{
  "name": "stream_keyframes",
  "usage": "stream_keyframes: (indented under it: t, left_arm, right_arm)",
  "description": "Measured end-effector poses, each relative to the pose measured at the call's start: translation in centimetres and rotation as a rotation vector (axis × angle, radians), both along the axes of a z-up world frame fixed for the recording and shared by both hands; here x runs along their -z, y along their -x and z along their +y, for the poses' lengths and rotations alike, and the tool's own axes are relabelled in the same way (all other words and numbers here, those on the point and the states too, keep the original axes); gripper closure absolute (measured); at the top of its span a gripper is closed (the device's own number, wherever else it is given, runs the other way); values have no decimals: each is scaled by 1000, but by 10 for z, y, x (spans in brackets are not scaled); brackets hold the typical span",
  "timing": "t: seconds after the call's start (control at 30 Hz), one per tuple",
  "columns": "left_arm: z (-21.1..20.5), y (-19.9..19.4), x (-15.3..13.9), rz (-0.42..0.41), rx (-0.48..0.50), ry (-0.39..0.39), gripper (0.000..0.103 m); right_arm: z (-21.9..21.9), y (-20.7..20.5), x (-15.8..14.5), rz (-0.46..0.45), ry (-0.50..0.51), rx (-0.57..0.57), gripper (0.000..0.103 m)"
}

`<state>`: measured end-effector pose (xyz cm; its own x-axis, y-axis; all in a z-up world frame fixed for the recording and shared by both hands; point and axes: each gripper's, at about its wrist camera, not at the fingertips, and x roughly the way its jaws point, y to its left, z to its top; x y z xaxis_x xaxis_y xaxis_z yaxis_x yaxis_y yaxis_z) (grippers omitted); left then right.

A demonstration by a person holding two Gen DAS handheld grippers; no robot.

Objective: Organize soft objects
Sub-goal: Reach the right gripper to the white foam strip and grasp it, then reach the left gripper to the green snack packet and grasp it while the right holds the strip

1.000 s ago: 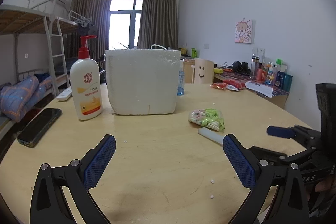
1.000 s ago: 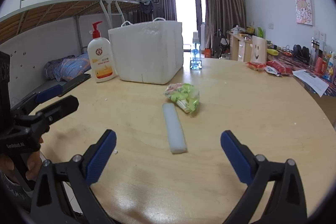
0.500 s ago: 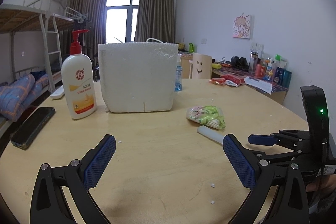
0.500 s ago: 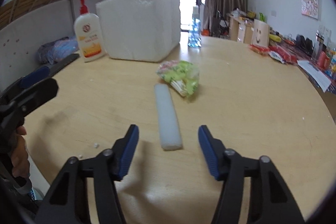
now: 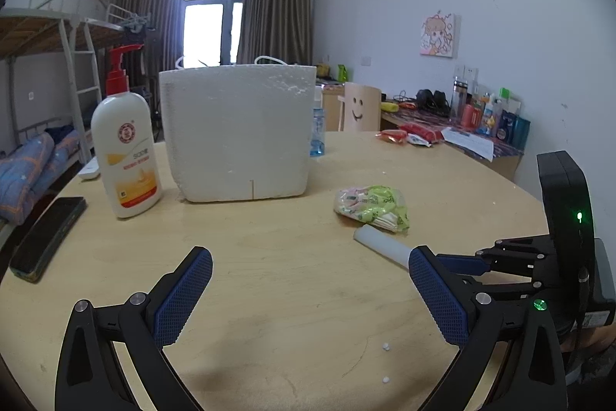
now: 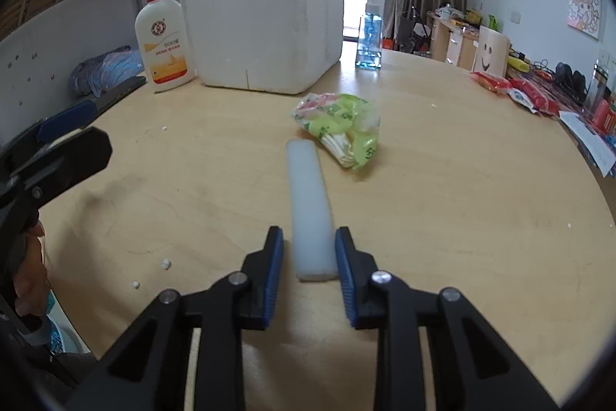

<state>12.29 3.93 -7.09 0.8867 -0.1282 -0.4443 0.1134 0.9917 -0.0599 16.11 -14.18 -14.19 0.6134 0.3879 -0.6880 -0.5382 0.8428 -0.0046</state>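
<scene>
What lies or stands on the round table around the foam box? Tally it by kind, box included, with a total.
Bottles: 2 (pump bottle, blue bottle)
Foam box: 1
Foam stick: 1
Green packet: 1
Phone: 1
Total: 6
A small white thing at the table's left edge is too unclear to count.

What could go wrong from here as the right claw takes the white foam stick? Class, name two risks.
1. The right claw has been closing around only the near end of the white foam stick, so the long free end may droop or swing.
2. That far end almost touches the green snack bag, which could be dragged along.
</scene>
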Motion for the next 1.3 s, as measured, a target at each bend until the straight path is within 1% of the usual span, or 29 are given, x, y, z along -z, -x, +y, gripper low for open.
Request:
stream_keyframes:
  t: [0.1, 0.3, 0.53, 0.7, 1.0, 1.3]
  left_arm:
    - [-1, -3, -3, 1, 11, -3, 1]
    - [-4, -13, -5, 25, 25, -3, 1]
    - [-12, -25, -13, 29, 40, -14, 1]
    - [-23, -33, -17, 40, 63, -15, 1]
    - [-57, -47, -17, 66, 85, -61, 1]
    - [-86, -69, -12, 114, 94, -80, 1]
  right_arm:
    - [1, 0, -1, -4, 18, -7, 79]
    - [-4, -4, -4, 16, -22, -19, 87]
    - [-17, 3, -14, 1, -76, -17, 87]
    - [-32, 10, -25, -31, -107, 5, 87]
    - [-67, 14, -33, -63, -158, 85, 87]
    - [-100, 14, -32, -74, -201, 152, 87]
